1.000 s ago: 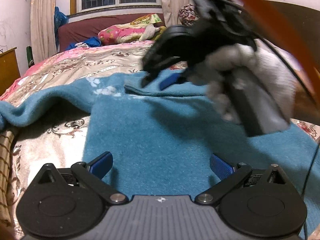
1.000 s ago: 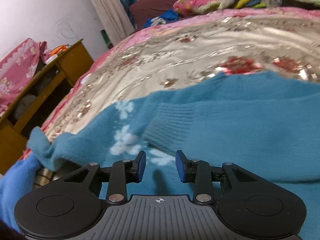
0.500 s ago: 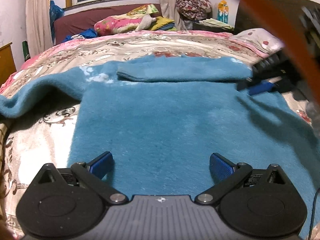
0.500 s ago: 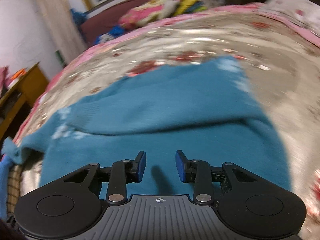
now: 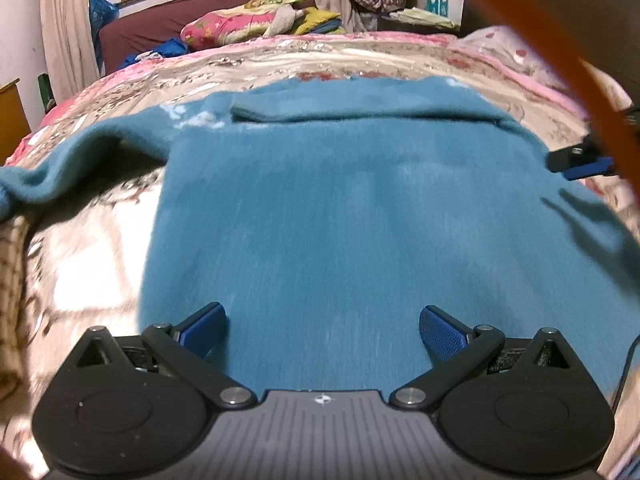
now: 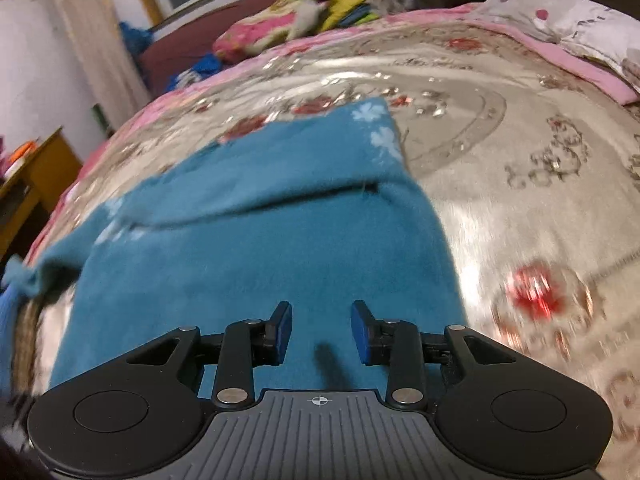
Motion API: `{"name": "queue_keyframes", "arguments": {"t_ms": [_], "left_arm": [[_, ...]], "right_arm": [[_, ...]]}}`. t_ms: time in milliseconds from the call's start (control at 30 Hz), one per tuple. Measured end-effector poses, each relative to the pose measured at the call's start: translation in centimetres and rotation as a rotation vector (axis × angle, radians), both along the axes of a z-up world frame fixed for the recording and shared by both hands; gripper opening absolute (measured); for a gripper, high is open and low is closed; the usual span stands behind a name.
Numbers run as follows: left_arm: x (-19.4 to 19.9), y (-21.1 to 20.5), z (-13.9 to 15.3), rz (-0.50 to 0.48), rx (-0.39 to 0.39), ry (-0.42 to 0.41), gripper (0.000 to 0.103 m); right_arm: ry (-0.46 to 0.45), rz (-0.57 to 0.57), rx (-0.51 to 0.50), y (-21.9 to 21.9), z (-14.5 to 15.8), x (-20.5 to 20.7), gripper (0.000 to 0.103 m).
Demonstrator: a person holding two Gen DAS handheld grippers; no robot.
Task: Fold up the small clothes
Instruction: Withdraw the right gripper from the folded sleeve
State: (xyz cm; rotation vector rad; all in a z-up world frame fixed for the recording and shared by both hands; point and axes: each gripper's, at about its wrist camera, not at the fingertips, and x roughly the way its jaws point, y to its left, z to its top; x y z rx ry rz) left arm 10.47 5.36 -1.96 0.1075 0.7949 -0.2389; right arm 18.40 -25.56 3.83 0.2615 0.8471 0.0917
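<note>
A teal sweater (image 5: 340, 208) lies flat on the bed, its right sleeve (image 5: 360, 110) folded across the chest and its left sleeve (image 5: 80, 156) trailing off to the left. My left gripper (image 5: 322, 330) hovers wide open over the sweater's near hem with nothing between its fingers. My right gripper (image 6: 320, 332) stands partly open above the sweater (image 6: 256, 248) near its right edge, empty. Its blue fingertips (image 5: 588, 168) show at the right rim of the left wrist view.
The bed carries a shiny floral quilt (image 6: 520, 152) with a pink border. Pillows and folded clothes (image 5: 248, 20) pile up at the headboard under a window. A wooden cabinet (image 6: 32, 176) stands left of the bed. An orange strap (image 5: 560, 60) crosses the left wrist view.
My right gripper has swept from the sleeve cuff at the left over to the sweater's right side, leaving the sleeve folded. The left gripper has shifted slightly, still open.
</note>
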Motion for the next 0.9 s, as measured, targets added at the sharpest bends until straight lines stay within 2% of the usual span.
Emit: {"name": "queue_keyframes", "arguments": {"t_ms": [133,267,400,700,900], "left_arm": [[-1.8,0.4,0.0,0.004,0.019,0.017,0.103],[-3.0,0.7,0.2,0.024,0.019,0.022,0.103],[-3.4,0.9,0.5,0.045,-0.001,0.007,0.103],[-3.3,0.6,-0.4,0.044,0.053,0.023,0.103],[-3.5,1.1,-0.8,0.035,0.026,0.009,0.103]], "right_arm": [[0.055,0.05,-0.02,-0.7,-0.3,-3.6,0.033],[0.109,0.034,-0.054,-2.2,-1.0,-7.1,0.032],[0.107,0.024,-0.046,-3.0,-1.4,-9.6,0.031],[0.098,0.012,-0.036,-3.3,-1.8,-10.1,0.031],[0.056,0.017,-0.041,-2.3,-1.4,-10.6,0.032]]}}
